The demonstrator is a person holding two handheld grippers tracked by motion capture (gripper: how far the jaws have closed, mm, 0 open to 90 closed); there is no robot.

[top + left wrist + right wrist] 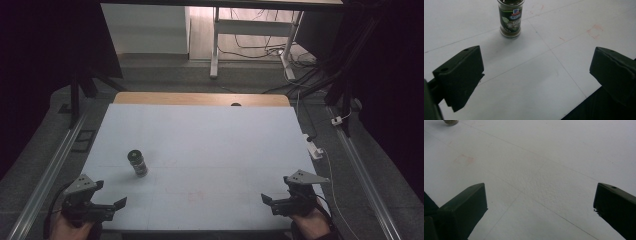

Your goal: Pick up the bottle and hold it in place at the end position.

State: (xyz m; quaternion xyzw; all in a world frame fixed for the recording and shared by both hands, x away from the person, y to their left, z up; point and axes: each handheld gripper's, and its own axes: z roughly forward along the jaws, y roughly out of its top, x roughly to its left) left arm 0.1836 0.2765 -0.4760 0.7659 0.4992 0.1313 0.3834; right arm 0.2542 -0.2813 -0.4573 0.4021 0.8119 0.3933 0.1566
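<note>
- A small spice jar stands upright on the white table top, in its near left part, with a dark cap and a green label.
- The left gripper sits at the near left corner of the table, held in the person's left hand. Its jaws are spread wide with nothing between them.
- In the left gripper view the spice jar is ahead of the jaws and apart from them, slightly left of the middle of the gap.
- The right gripper rests at the near right corner, held in the right hand. Its jaws are also spread wide and hold nothing.
- In the right gripper view bare white table top lies between the jaws, crossed by thin lines, with a faint reddish mark to the left.
- The jar is well apart from the right gripper and near the left one.
</note>
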